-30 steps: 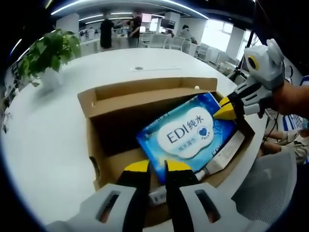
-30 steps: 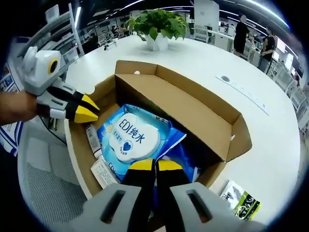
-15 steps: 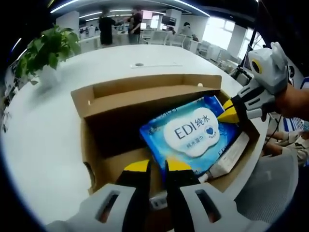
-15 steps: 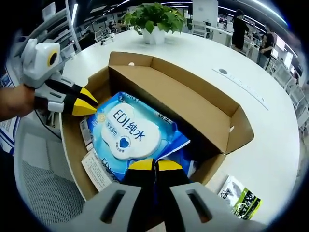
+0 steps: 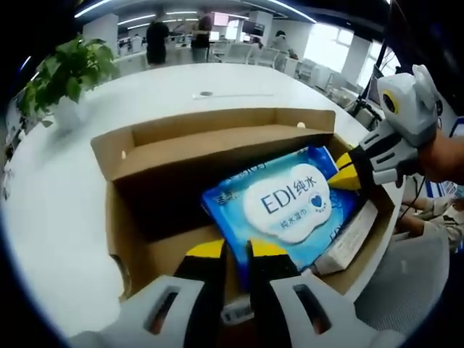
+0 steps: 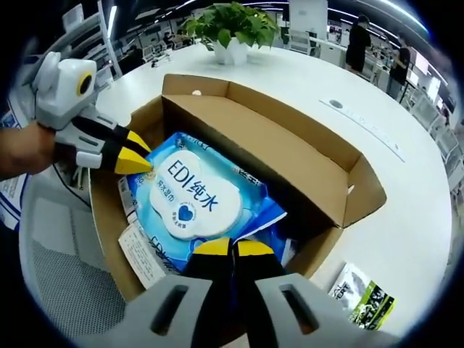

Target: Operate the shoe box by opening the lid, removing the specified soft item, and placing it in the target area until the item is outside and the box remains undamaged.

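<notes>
An open office surrounds a round white table (image 5: 65, 203) carrying the open shoe box (image 5: 217, 145). The blue wipes pack (image 5: 279, 206) lies tilted inside, pinched at opposite corners by both grippers. Left gripper (image 5: 237, 250) and right gripper (image 6: 233, 248) jaws are narrow on it. At lower right, the right gripper view adds a green-black packet (image 6: 360, 297) beside the box.

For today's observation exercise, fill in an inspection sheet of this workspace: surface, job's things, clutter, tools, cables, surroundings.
Surface: white table.
Job's things: cardboard box open; blue wipes pack tilted inside.
Clutter: small cartons beside the pack; green-and-white packet on the table outside the box.
Tools: left tool shut on the pack's near edge; right tool shut on its other end.
Cables: nothing seen.
Surroundings: potted plant, office, people standing far off.
</notes>
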The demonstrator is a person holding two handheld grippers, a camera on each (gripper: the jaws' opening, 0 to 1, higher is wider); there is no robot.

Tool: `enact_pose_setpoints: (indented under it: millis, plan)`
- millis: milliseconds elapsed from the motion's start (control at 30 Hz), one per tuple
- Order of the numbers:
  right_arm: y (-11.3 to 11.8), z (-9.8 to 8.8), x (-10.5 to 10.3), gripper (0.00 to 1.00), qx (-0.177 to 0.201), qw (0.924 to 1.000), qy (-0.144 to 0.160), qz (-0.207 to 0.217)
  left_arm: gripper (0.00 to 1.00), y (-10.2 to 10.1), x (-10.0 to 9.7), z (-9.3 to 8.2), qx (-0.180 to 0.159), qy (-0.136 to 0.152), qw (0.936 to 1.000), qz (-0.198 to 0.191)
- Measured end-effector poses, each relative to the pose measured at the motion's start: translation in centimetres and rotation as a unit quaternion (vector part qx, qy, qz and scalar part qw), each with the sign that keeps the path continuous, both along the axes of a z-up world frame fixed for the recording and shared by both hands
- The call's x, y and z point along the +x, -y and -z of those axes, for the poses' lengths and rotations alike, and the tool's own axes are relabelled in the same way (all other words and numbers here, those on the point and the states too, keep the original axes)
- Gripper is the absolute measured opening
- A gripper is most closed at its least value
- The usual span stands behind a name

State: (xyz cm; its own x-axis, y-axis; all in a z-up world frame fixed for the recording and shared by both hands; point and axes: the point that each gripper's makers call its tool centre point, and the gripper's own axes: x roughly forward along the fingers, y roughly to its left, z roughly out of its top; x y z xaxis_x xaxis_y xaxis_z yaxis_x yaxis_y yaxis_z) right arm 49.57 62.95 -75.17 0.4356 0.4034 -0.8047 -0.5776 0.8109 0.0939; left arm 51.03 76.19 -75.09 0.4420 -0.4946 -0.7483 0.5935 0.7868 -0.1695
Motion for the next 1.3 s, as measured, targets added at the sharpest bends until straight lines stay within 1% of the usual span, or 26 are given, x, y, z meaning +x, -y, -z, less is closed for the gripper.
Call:
enact_pose_setpoints:
  millis: [233,267,367,467,733,933,1167,1300]
  plan:
    - [0.0,0.1,0.0,0.0,0.003,1.0,-0.001,0.0,0.07,0.1,0.0,0.4,0.015,0.003,0.9998,0.01]
    - [0.0,0.1,0.0,0.0,0.004,1.0,-0.001,0.0,0.05,0.0,-0.1,0.6,0.02,0.002,0.9997,0.013]
    - [0.0,0.3,0.0,0.0,0.007,1.0,0.0,0.003,0.0,0.0,0.0,0.7,0.021,0.001,0.9996,0.016]
    - [0.0,0.3,0.0,0.0,0.01,0.9999,0.001,0.005,0.0,0.1,0.0,1.0,0.029,0.003,0.9992,0.026]
    - [0.0,0.2,0.0,0.0,0.01,0.9999,0.004,0.003,0.0,0.1,-0.1,1.1,0.032,-0.005,0.9992,0.022]
    - [0.0,-0.1,-0.1,0.0,0.02,0.9997,0.002,0.012,0.0,-0.1,-0.1,0.6,0.026,-0.006,0.9995,0.018]
    - [-0.2,-0.8,-0.2,0.0,0.027,0.9995,0.003,0.016,0.0,-0.4,-0.3,-0.9,0.014,-0.001,0.9999,0.01]
    - [-0.3,-1.4,-0.3,0.0,0.037,0.9991,0.003,0.022,0.0,-0.5,-0.5,-1.5,0.01,-0.006,0.9999,0.005]
